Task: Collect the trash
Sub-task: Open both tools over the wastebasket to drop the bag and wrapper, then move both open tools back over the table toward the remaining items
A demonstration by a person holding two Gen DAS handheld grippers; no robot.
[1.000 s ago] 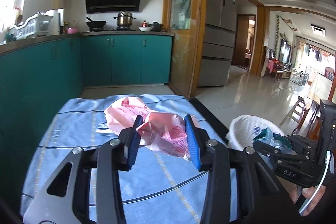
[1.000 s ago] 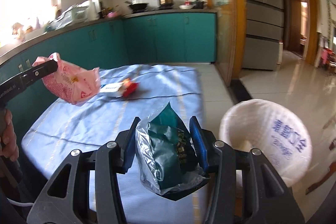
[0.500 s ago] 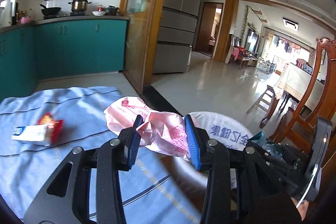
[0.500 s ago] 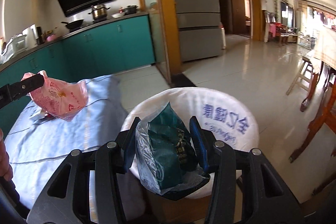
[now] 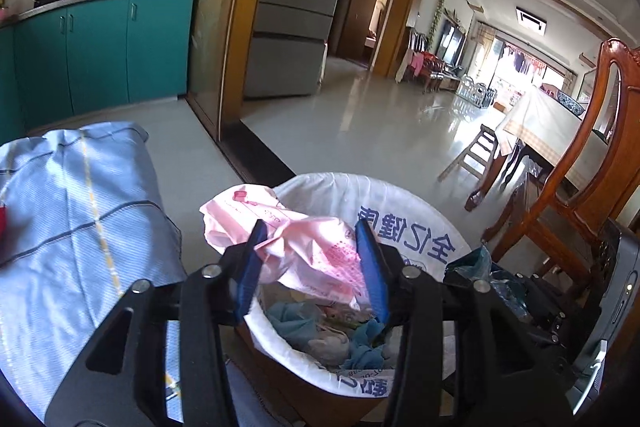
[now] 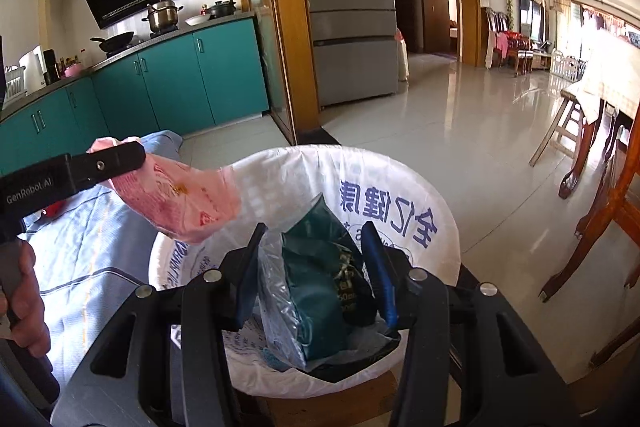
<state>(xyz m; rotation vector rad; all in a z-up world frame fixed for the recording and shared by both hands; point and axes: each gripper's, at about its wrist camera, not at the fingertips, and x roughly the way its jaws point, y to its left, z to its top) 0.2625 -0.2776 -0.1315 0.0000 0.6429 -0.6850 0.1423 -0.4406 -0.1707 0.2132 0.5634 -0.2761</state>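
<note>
Both claws hold trash over the lined bin, ready to drop it.

At left the blue striped cloth (image 5: 80,211) covers the tabletop, with a small red item (image 6: 54,207) lying on it. The left claw (image 5: 310,263) hangs over the near-left rim of the white-lined trash bin (image 5: 404,211), its jaws opening around the crumpled pink plastic bag (image 5: 296,239), which still sits between the pads and sags toward the bin's mouth, its long axis running across the jaws, so it should fall inside. To the right, the right claw (image 6: 314,273) grips the dark green foil pouch (image 6: 320,279) at a narrow span; the pouch stands roughly upright, top corner pointing up and away, directly above the bin's opening.
</note>
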